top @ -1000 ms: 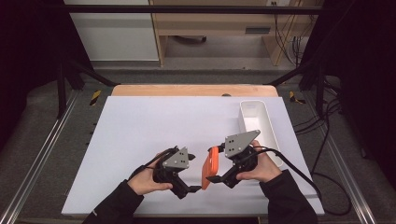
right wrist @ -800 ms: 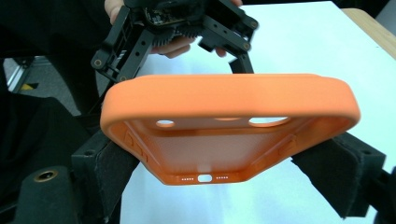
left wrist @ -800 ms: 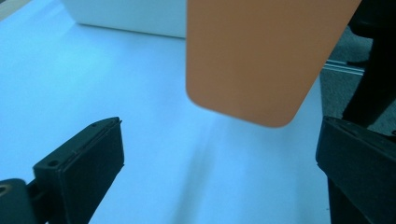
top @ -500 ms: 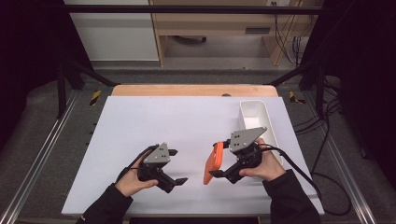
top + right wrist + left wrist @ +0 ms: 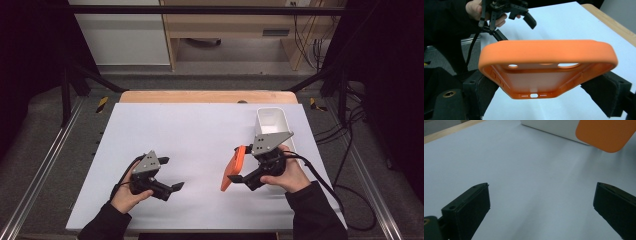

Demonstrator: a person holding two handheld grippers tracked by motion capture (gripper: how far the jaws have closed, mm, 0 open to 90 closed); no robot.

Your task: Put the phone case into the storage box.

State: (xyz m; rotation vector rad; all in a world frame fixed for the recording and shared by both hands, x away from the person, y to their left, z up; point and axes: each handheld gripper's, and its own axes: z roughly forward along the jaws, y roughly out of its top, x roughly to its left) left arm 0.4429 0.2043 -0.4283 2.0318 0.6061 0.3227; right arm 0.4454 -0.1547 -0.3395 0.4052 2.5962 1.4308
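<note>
Surveying from the high view, the white table (image 5: 200, 145) carries a white bin (image 5: 272, 122) at its right side, with the right gripper (image 5: 239, 172) just in front of that bin and the left gripper (image 5: 172, 186) well apart toward the near left. The right gripper is clamped on an orange phone case (image 5: 231, 169), held clear of the table surface with one edge upward; the left gripper is spread wide and grasps nothing. Judged from its thin walls and open back, the case is light, flexible and somewhat grippy, so it should tolerate firm pressure but may bow if squeezed across its width; the long side rails are the sound places to take hold. The right gripper view shows the case's (image 5: 547, 68) hollow interior, camera cut-out and port holes, with both pads bearing on its side rails, detail the high view lacks. The left gripper view shows one rounded corner of the case (image 5: 605, 133) ahead of the bin wall (image 5: 554, 128).
</note>
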